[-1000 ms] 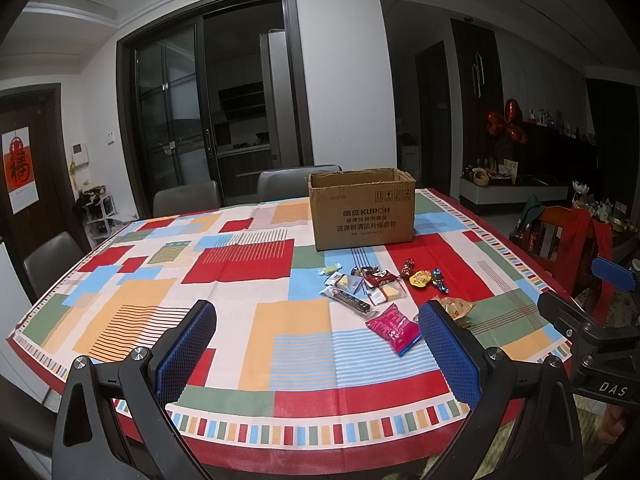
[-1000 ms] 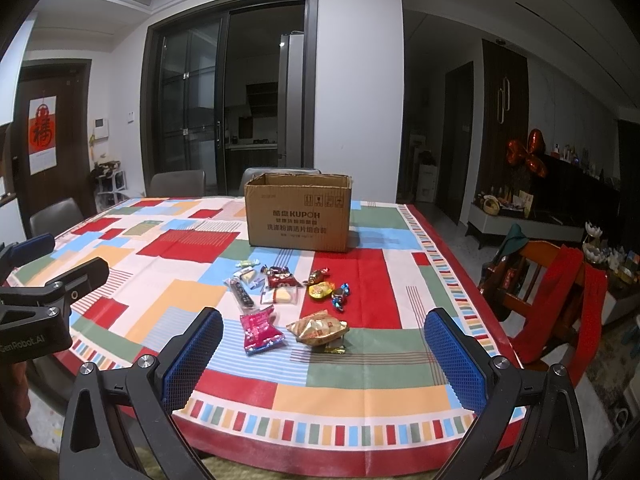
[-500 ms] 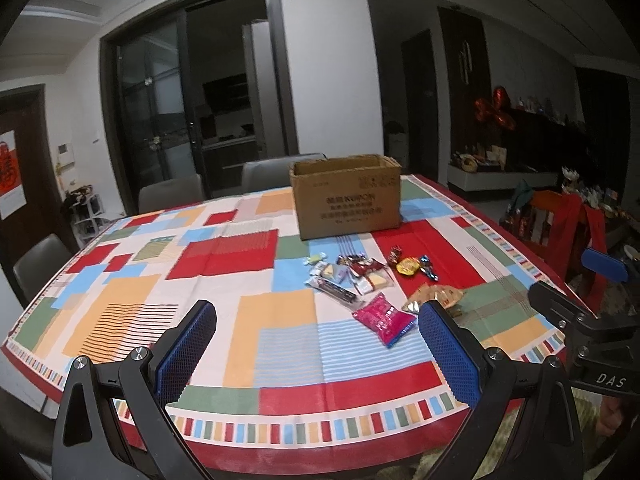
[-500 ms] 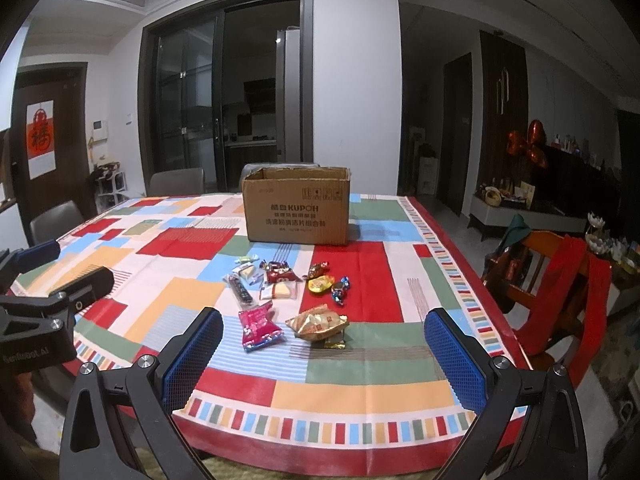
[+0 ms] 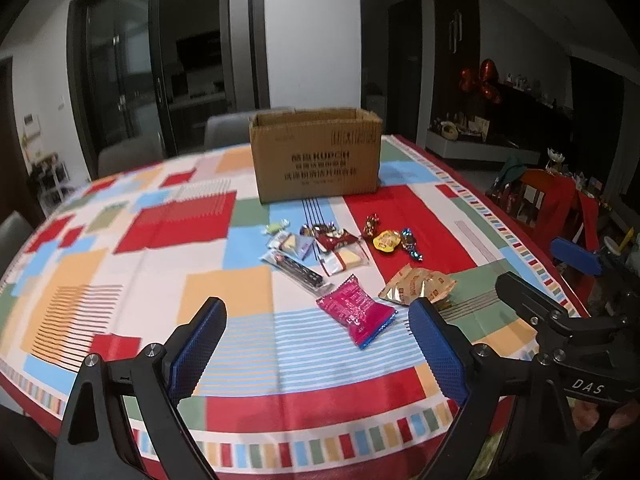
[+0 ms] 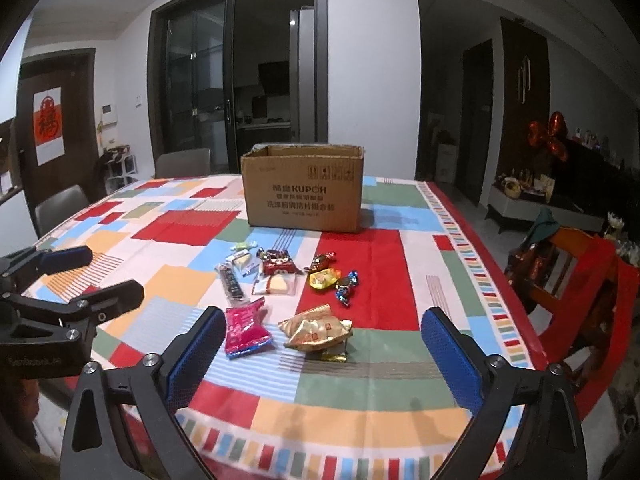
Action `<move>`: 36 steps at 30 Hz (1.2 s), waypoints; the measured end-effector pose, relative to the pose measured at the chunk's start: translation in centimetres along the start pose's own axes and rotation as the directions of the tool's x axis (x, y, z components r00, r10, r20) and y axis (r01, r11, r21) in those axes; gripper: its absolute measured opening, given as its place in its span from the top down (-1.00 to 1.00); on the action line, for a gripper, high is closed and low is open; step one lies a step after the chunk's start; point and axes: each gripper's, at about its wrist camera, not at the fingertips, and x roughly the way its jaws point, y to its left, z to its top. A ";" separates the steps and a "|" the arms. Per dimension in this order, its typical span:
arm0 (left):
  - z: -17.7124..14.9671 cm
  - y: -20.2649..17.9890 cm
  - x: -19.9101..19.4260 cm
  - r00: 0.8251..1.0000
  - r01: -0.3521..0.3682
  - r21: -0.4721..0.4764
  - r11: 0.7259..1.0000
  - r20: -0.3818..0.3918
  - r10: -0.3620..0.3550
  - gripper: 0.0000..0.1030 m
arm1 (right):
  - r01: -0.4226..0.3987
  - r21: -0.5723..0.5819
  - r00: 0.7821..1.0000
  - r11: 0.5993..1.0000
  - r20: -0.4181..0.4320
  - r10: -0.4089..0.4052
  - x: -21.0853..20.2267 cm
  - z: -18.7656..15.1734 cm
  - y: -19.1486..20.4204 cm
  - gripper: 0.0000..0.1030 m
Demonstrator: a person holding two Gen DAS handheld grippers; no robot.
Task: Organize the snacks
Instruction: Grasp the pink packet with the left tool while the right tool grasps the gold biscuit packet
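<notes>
Several snacks lie on the patchwork tablecloth in front of an open cardboard box [image 5: 316, 154], also in the right wrist view [image 6: 304, 190]. Nearest are a pink packet [image 5: 356, 311] [image 6: 245, 327] and a gold packet [image 5: 416, 285] [image 6: 316, 328]. Behind them lie a dark bar [image 5: 298, 270], a red wrapper [image 5: 334, 240], a yellow candy [image 5: 387, 241] and blue-wrapped candies [image 6: 347, 286]. My left gripper [image 5: 316, 352] is open and empty above the table's near edge. My right gripper [image 6: 320, 360] is open and empty, to the right of the left one.
The table [image 6: 360, 408] has a red border at its near edge. Grey chairs [image 6: 60, 204] stand at the left and far sides. A red wooden chair [image 6: 576, 272] stands at the right. Dark glass doors [image 6: 224, 92] are behind the box.
Both grippers have moved forward toward the table, so the snacks and box appear larger. The left view has also swung right. Both stay open.
</notes>
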 end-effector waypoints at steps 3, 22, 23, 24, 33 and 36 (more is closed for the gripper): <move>0.3 0.1 2.2 0.999 0.015 -0.028 1.000 -0.046 -0.016 -0.70 | -0.020 -0.001 0.999 1.000 -0.031 0.020 1.9 0.3 -0.2 -0.80; 0.5 -0.2 12.6 0.950 0.107 -0.135 0.985 -0.277 -0.141 -0.33 | -0.134 0.023 0.945 0.991 -0.297 0.135 12.6 -0.7 -1.6 -0.38; 0.6 -0.1 13.0 0.947 0.109 -0.142 0.984 -0.287 -0.146 -0.31 | -0.137 0.029 0.942 0.990 -0.307 0.139 13.0 -0.8 -1.7 -0.36; 0.6 -0.1 13.4 0.942 0.115 -0.152 0.982 -0.297 -0.157 -0.28 | -0.142 0.033 0.938 0.989 -0.315 0.145 13.3 -0.9 -1.7 -0.35; 0.1 -0.7 16.3 0.902 0.142 -0.193 0.971 -0.378 -0.207 -0.24 | -0.178 0.034 0.913 0.983 -0.367 0.178 14.9 -1.8 -1.5 -0.32; 0.0 -0.9 17.1 0.892 0.133 -0.199 0.971 -0.403 -0.205 -0.24 | -0.192 0.038 0.905 0.981 -0.381 0.191 15.1 -2.0 -1.3 -0.23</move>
